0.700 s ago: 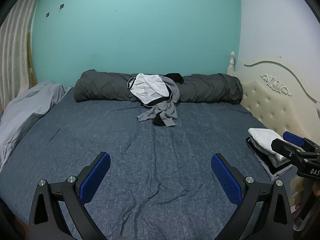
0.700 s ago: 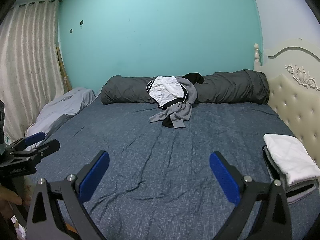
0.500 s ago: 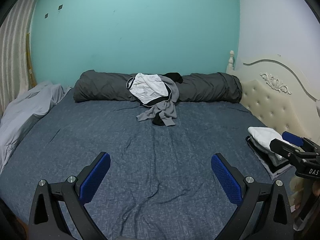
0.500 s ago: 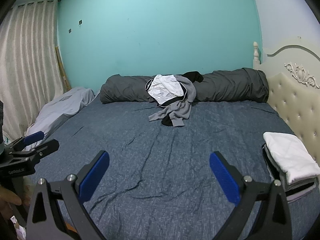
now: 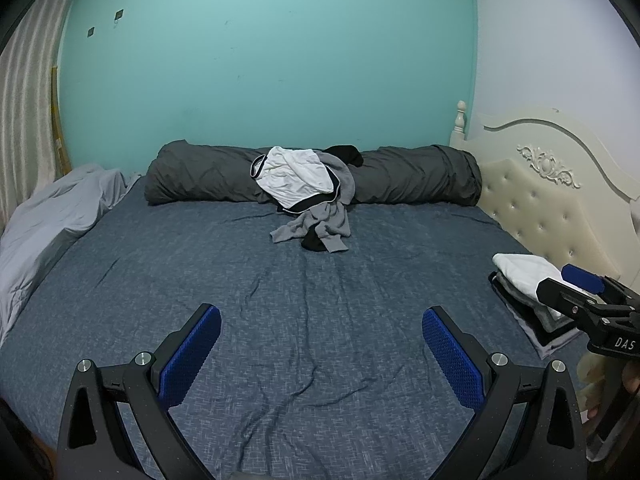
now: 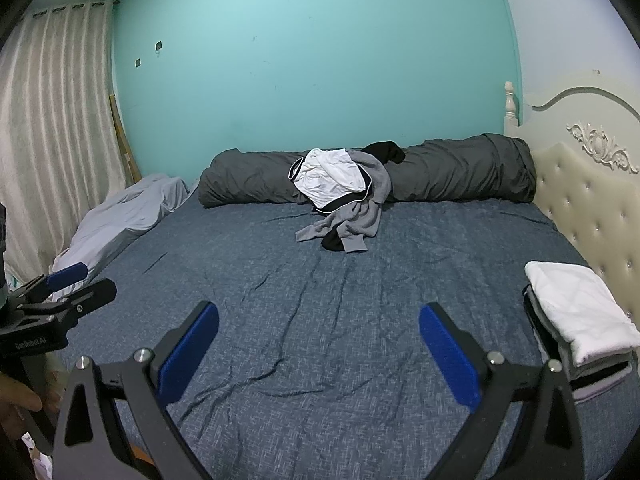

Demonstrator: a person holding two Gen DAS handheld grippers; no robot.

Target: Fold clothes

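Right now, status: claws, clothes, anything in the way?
Left claw open, empty. Right claw open, empty. Unfolded pile far side against grey roll; folded stack right. Bare sheet between, nothing blocking.

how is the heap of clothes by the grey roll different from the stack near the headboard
The heap is crumpled and unfolded, draped partly over the grey roll; the stack is folded flat in neat layers on the blue sheet. The heap lies far from both open grippers; the stack sits close by. Both have a white garment on top.

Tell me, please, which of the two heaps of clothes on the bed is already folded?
The stack by the cream headboard, white piece on top, is squared. The pile against the dark grey bolster lies crumpled.
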